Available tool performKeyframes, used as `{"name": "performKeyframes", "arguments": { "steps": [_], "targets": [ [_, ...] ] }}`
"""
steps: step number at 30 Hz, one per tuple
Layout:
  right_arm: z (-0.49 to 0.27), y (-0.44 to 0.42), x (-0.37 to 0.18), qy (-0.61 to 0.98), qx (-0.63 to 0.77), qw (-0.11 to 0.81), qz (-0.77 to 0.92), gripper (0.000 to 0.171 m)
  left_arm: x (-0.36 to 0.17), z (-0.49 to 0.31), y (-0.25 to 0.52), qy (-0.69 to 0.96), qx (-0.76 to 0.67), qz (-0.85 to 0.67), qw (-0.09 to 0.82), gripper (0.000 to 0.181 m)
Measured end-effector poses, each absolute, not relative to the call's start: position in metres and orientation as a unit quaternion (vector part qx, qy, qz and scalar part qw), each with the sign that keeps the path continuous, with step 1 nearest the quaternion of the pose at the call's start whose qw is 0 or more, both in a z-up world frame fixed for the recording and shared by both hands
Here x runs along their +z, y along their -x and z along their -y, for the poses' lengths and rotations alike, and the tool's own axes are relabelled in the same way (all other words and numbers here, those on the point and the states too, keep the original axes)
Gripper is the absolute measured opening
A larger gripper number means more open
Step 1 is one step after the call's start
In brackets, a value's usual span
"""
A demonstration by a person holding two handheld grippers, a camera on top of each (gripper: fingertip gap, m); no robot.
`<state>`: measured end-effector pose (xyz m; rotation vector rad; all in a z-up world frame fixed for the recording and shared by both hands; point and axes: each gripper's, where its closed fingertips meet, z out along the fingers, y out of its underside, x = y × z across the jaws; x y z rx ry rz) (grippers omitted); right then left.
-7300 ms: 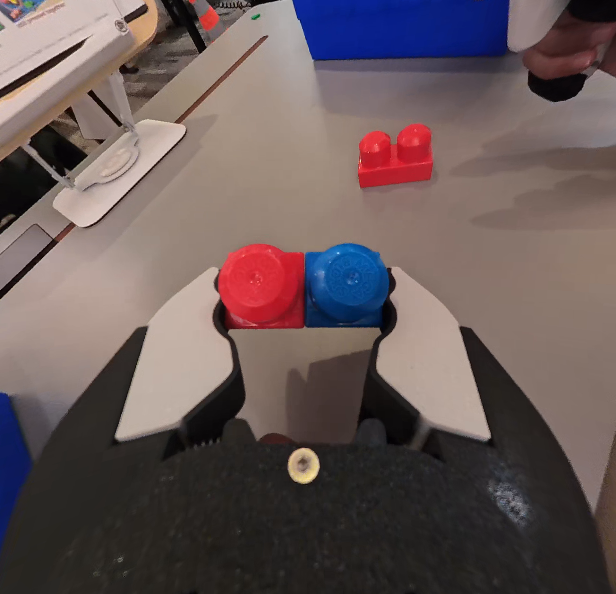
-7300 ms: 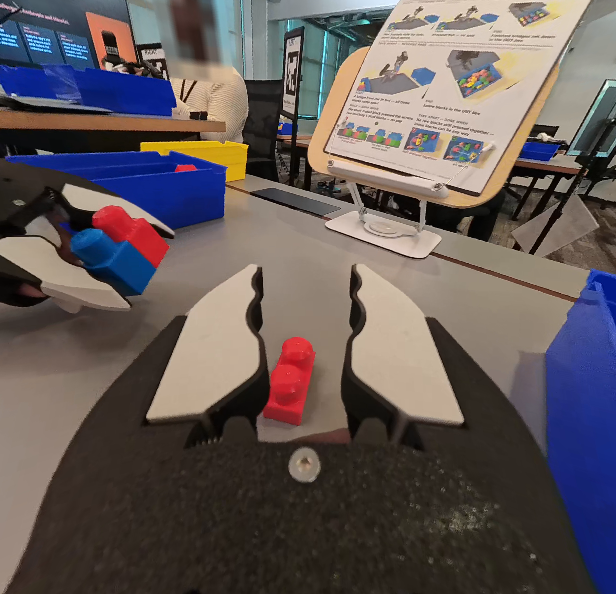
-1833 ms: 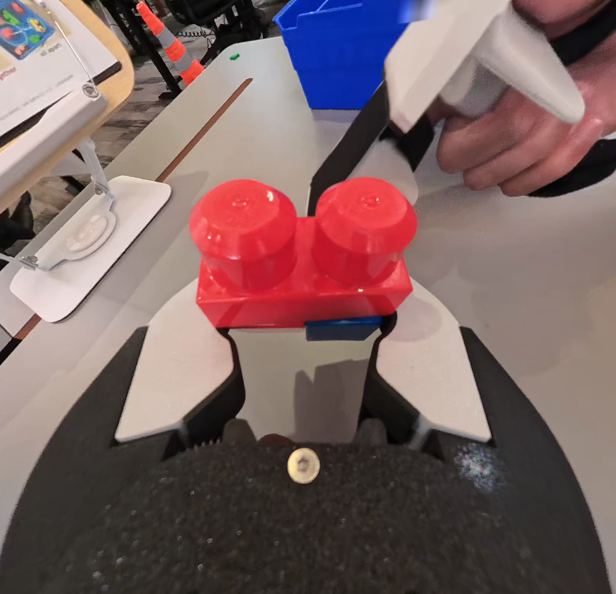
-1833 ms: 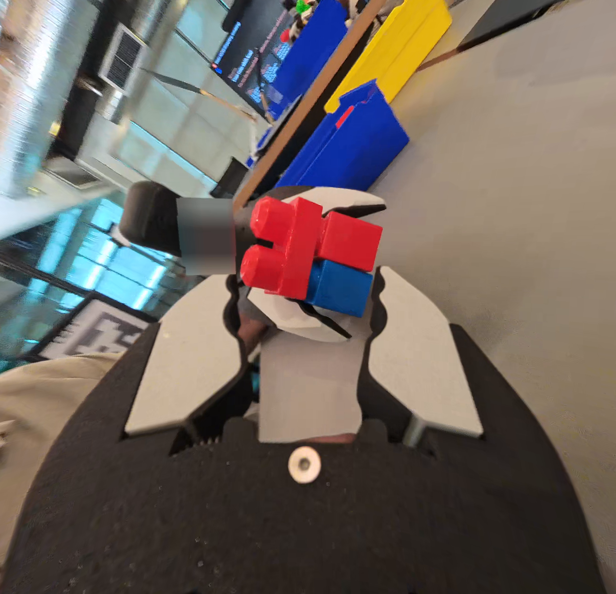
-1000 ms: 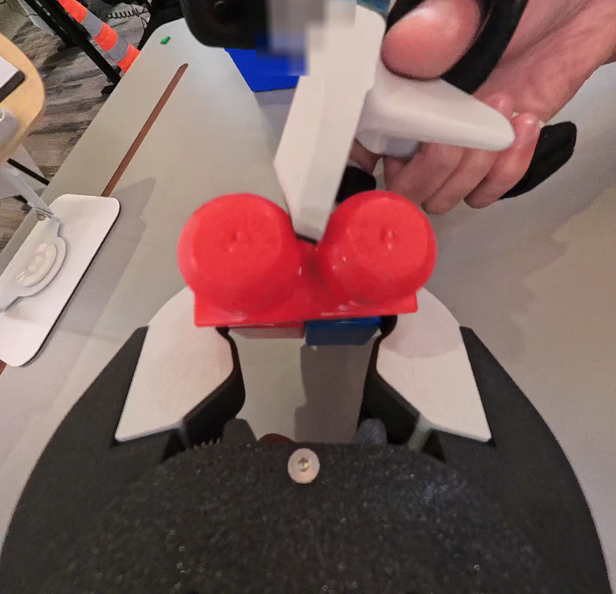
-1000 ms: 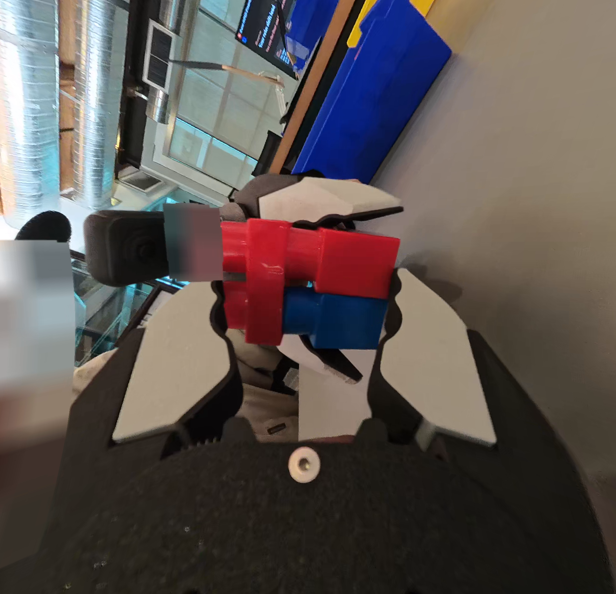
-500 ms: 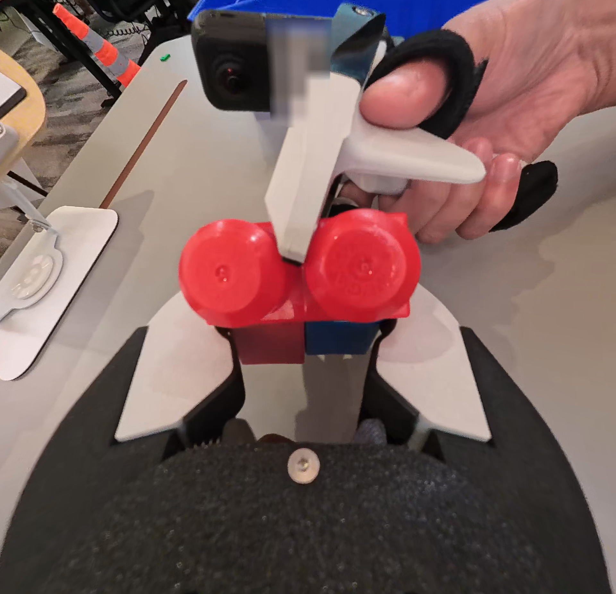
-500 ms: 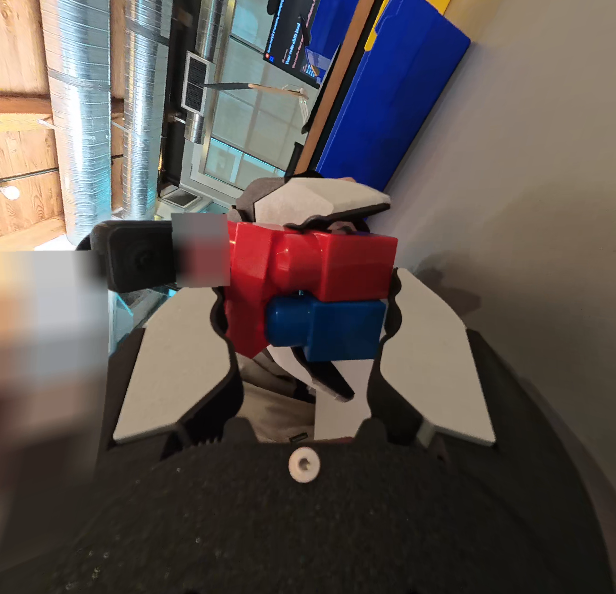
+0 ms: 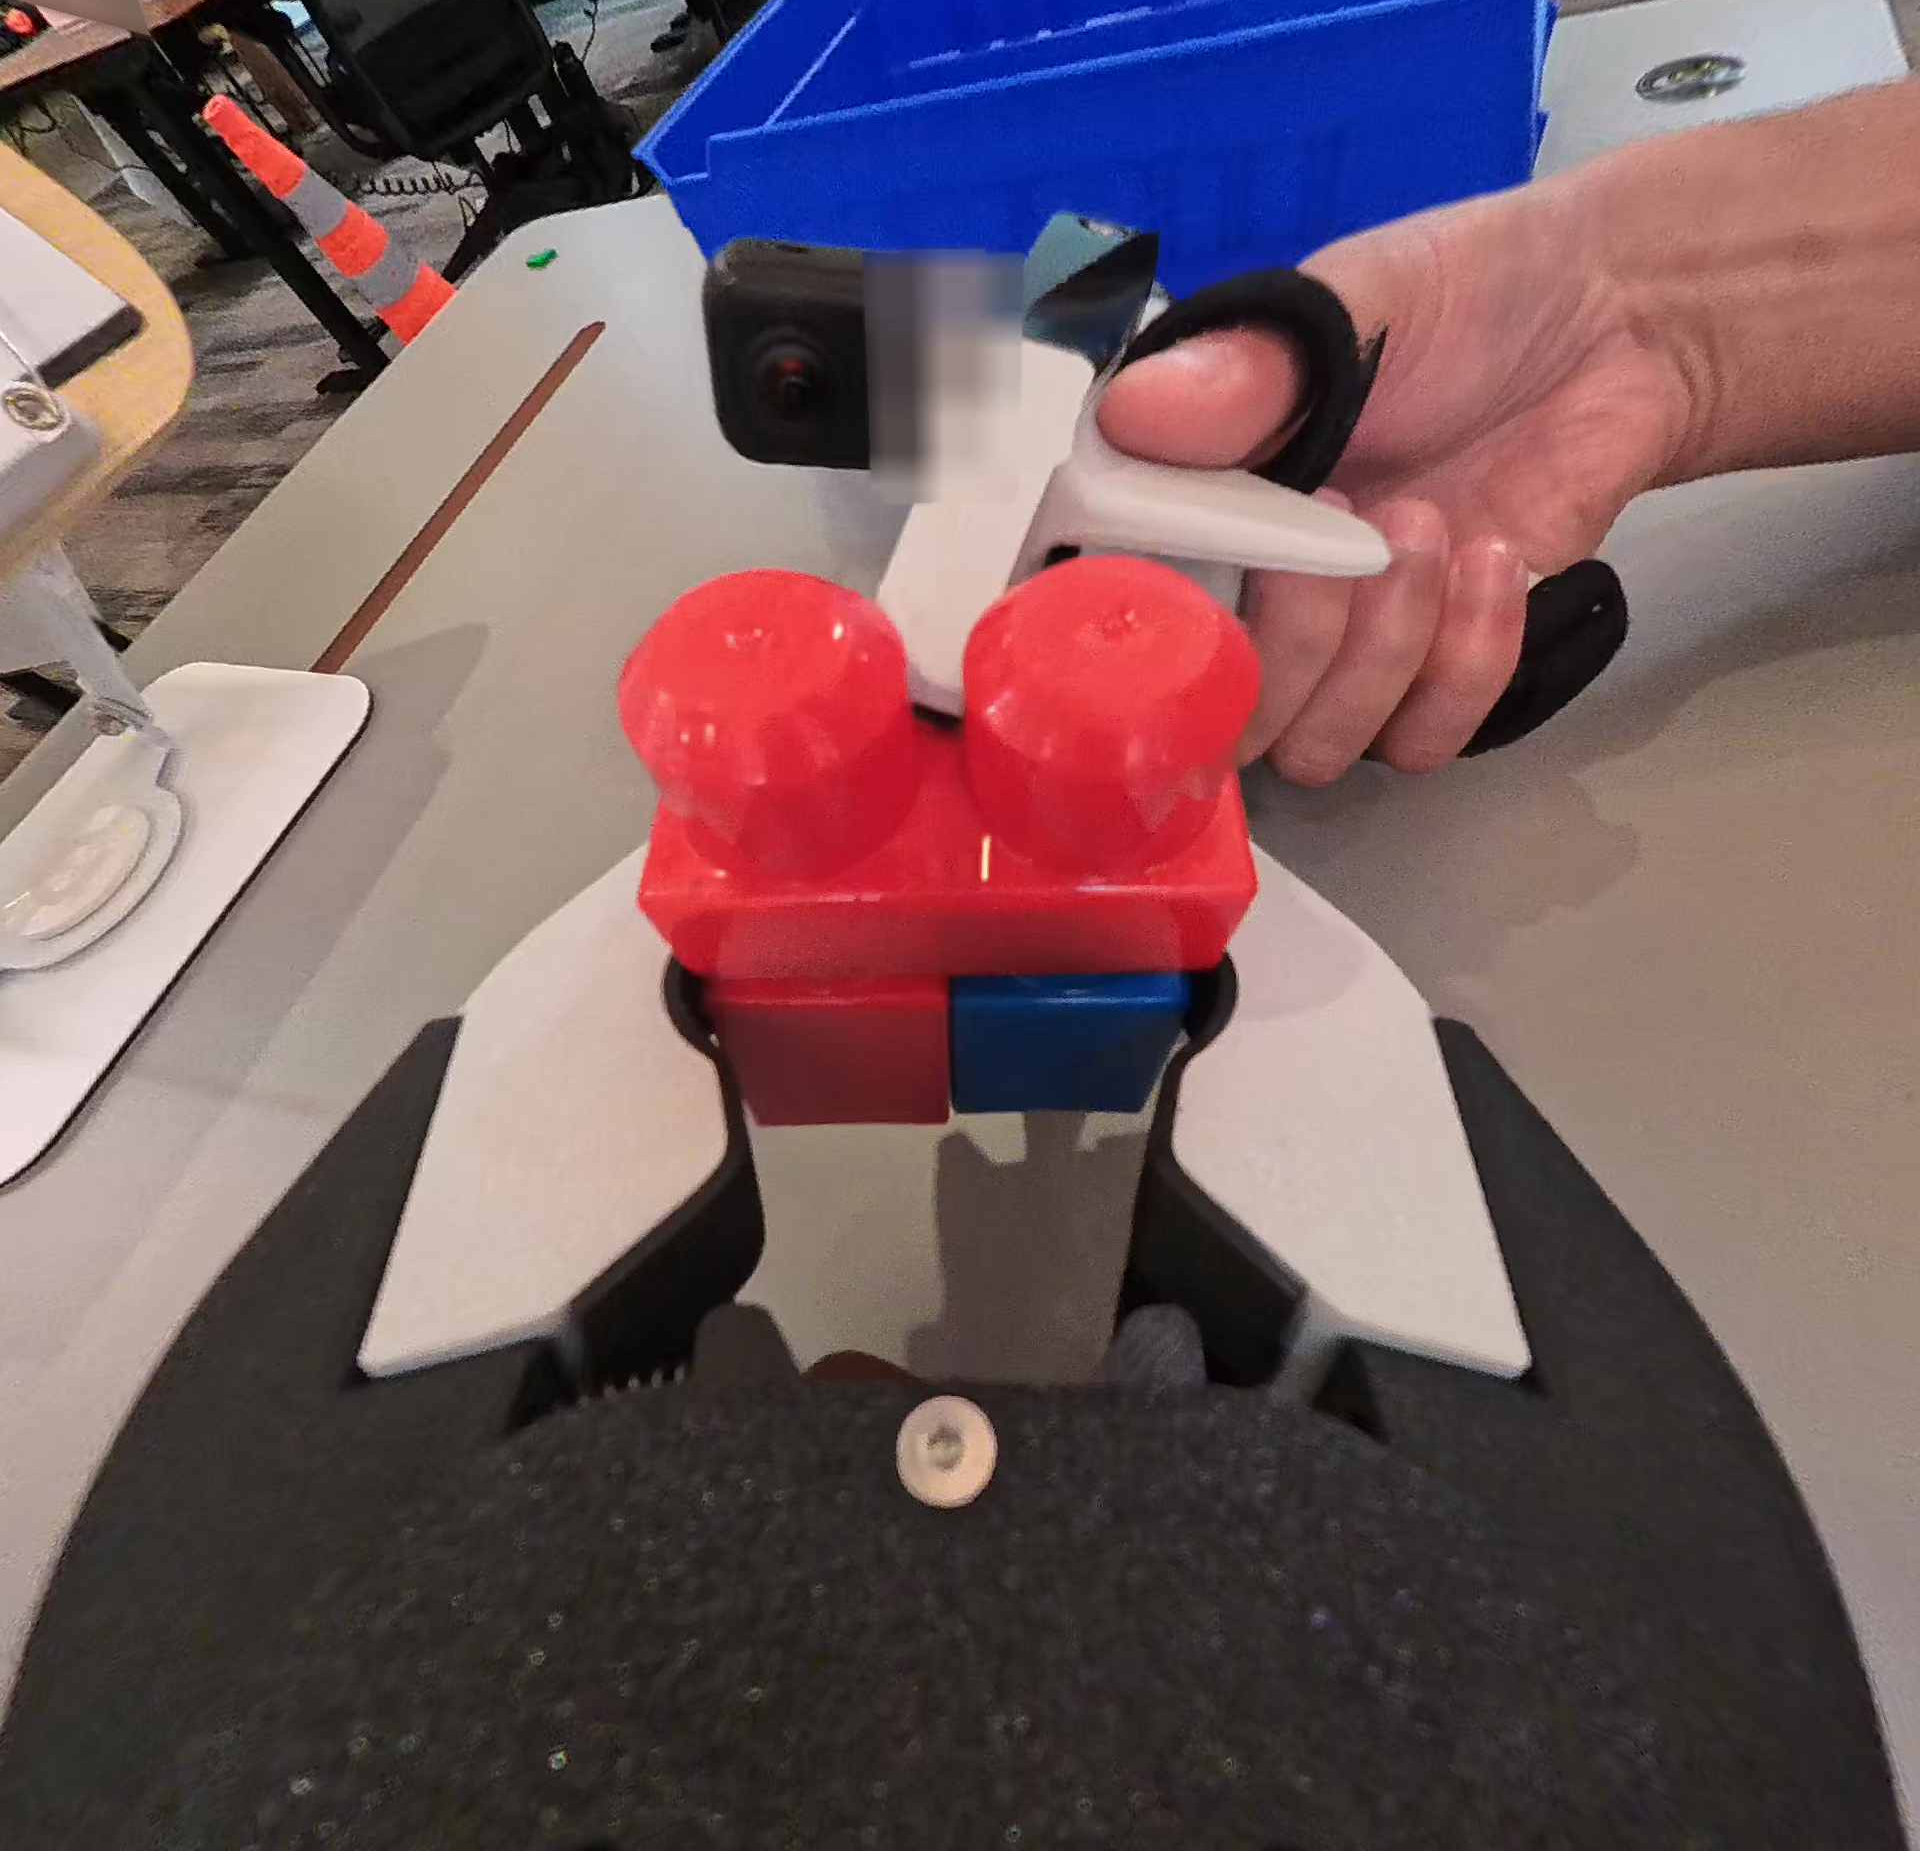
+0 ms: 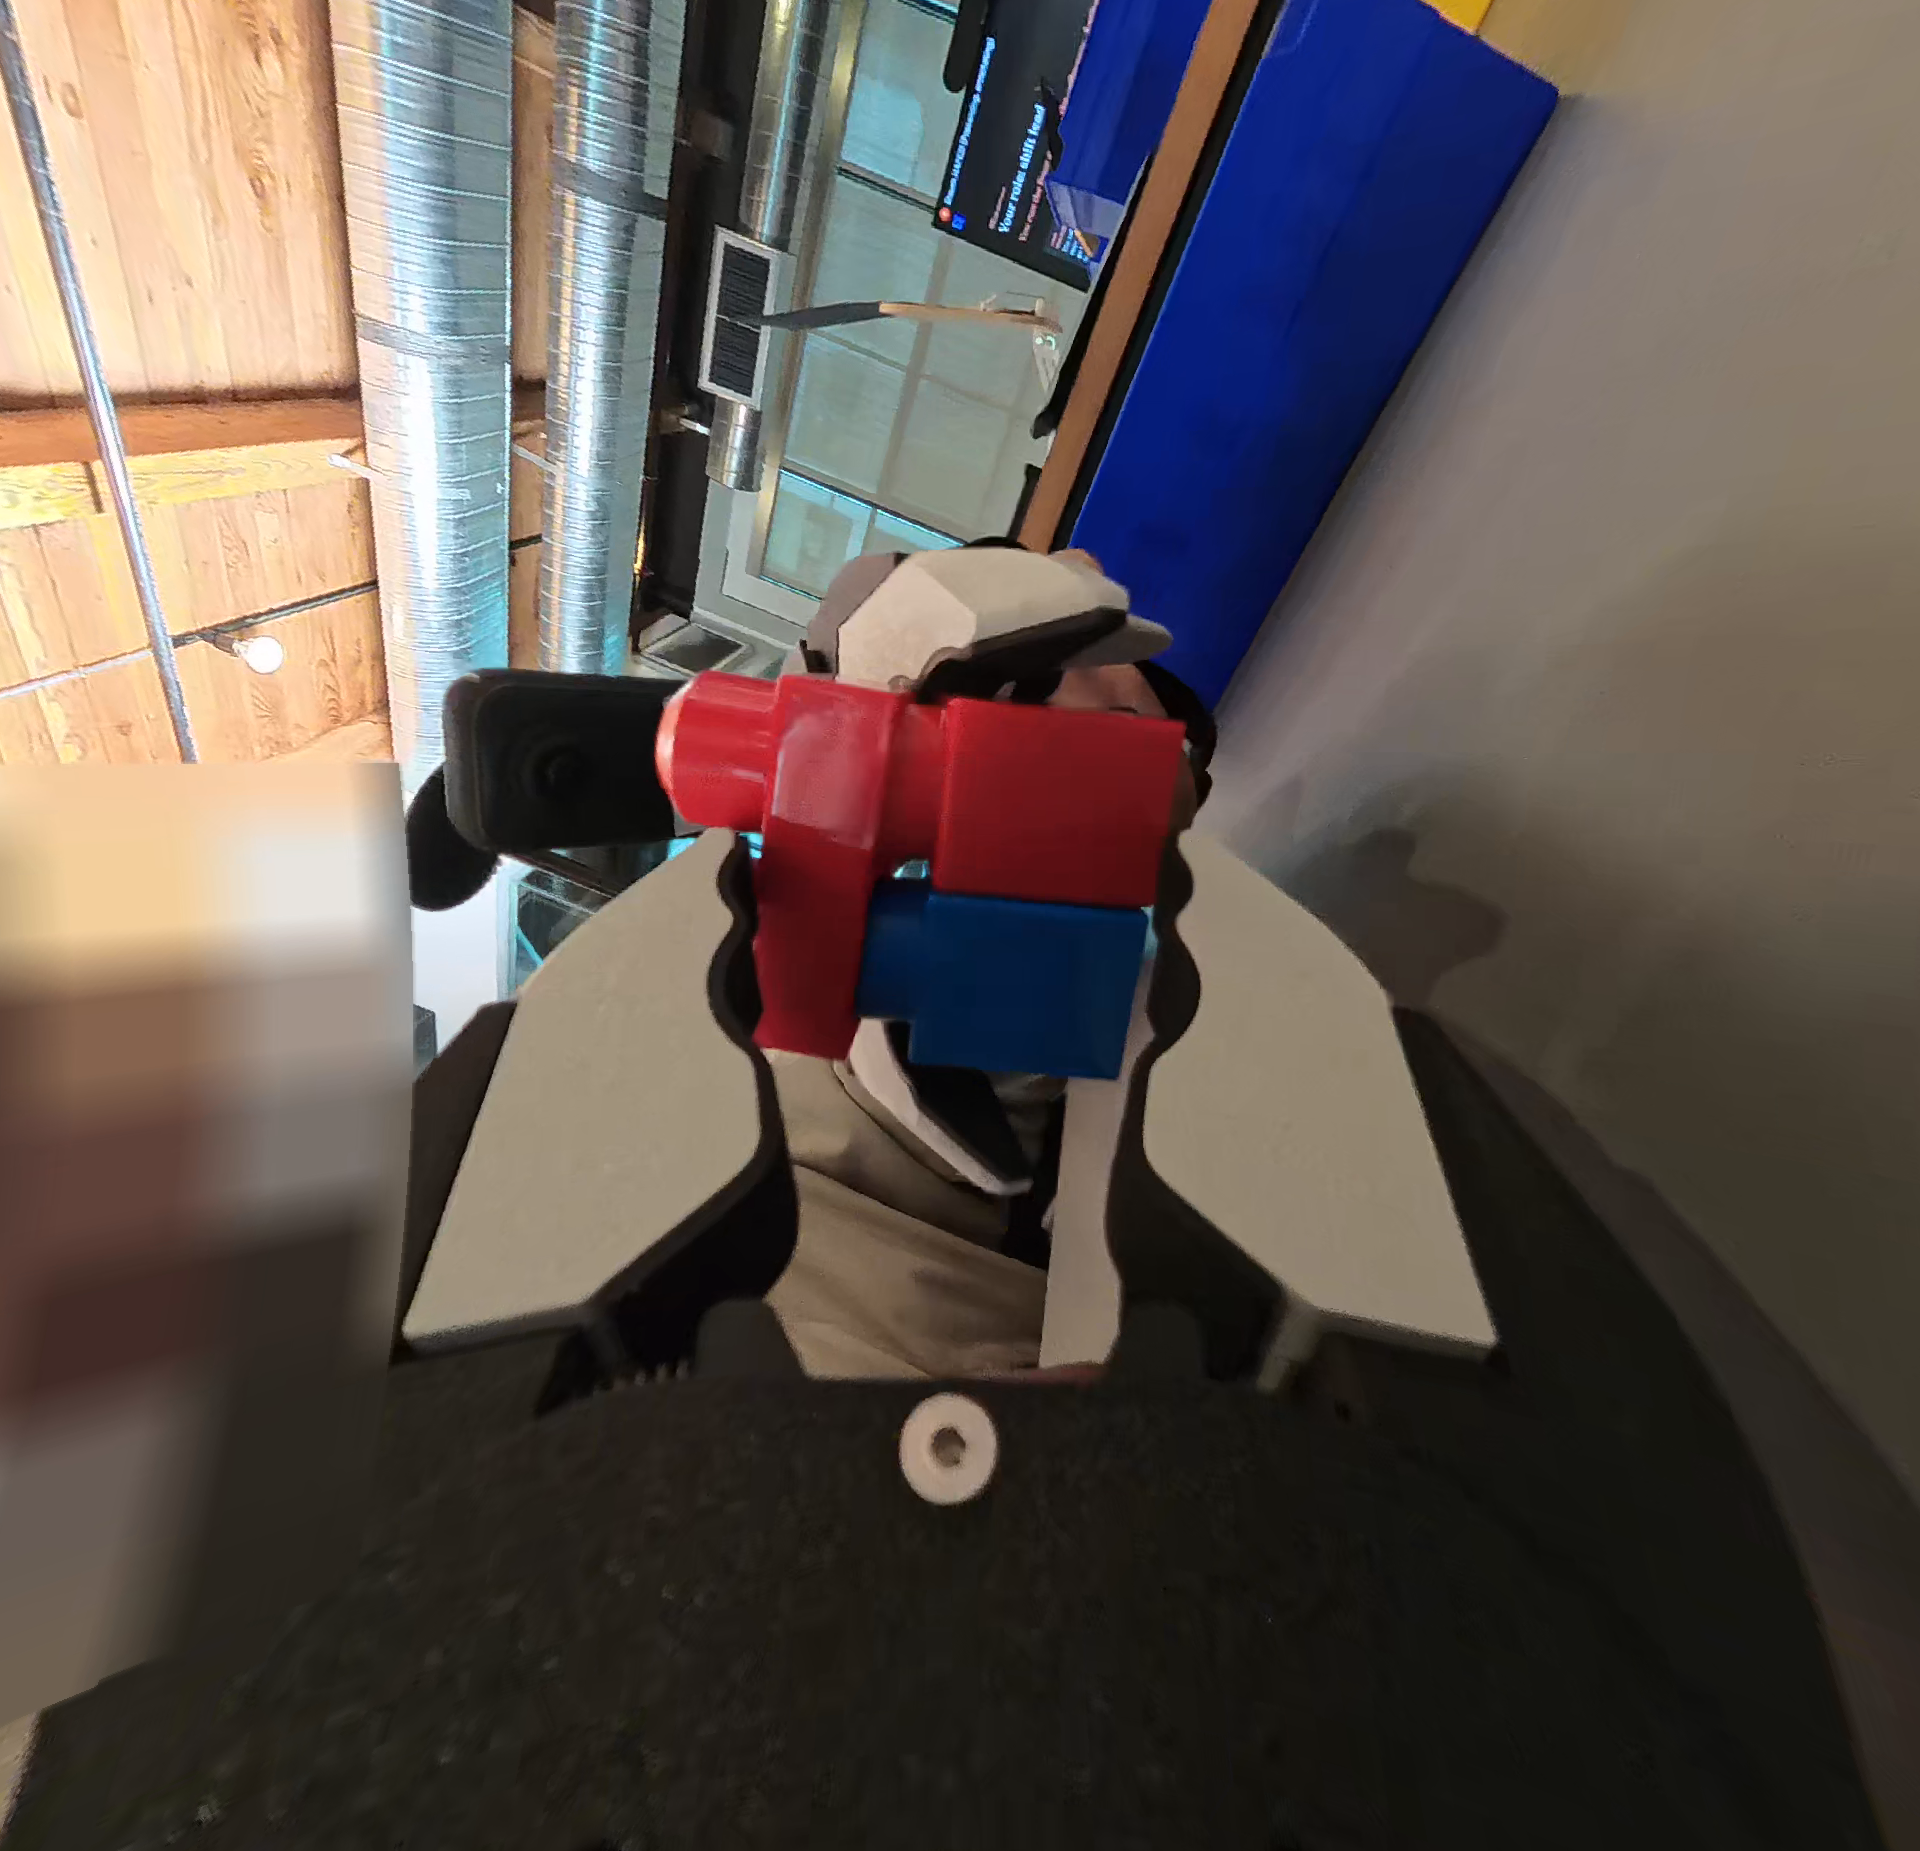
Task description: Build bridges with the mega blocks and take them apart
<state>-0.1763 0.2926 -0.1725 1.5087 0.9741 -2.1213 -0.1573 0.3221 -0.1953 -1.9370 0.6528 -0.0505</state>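
Left tongs (image 9: 951, 1012) pinch red block (image 9: 836, 1048) and blue block (image 9: 1060, 1043) — right tongs (image 10: 951, 928) clamp the two-stud red block (image 9: 945, 814) on top.

I see a grey table (image 9: 1714, 970) and an orange cone (image 9: 343, 232) on the floor. Overhead, wooden ceiling (image 10: 208, 191) and silver ducts (image 10: 436, 295).
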Motion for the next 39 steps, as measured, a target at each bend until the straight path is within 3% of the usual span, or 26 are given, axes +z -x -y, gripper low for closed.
{"name": "performKeyframes", "arguments": {
  "steps": [8, 17, 23, 30, 32, 37, 39],
  "targets": [
    [-0.302, 0.179, -0.173, -0.536, -0.758, 0.168, -0.332, 0.063, -0.195, -0.328, 0.162, 0.812, -0.012, -0.265, 0.521, 0.089],
    [-0.302, 0.183, -0.17, -0.541, -0.762, 0.151, -0.322, 0.064, -0.193, -0.33, 0.168, 0.807, 0.004, -0.26, 0.53, 0.089],
    [-0.296, 0.176, -0.161, -0.521, -0.768, 0.157, -0.339, 0.089, -0.19, -0.327, 0.172, 0.803, 0.017, -0.258, 0.536, 0.089],
    [-0.289, 0.169, -0.167, -0.538, -0.737, 0.16, -0.377, 0.093, -0.192, -0.323, 0.163, 0.799, 0.018, -0.283, 0.53, 0.089],
    [-0.291, 0.17, -0.175, -0.558, -0.716, 0.144, -0.394, 0.109, -0.192, -0.323, 0.163, 0.797, 0.031, -0.287, 0.53, 0.089],
    [-0.272, 0.16, -0.173, -0.534, -0.707, 0.181, -0.427, 0.111, -0.186, -0.324, 0.163, 0.791, 0.028, -0.282, 0.543, 0.089],
    [-0.268, 0.161, -0.166, -0.516, -0.723, 0.195, -0.415, 0.103, -0.185, -0.324, 0.161, 0.789, 0.026, -0.285, 0.544, 0.089]
  ]
}}
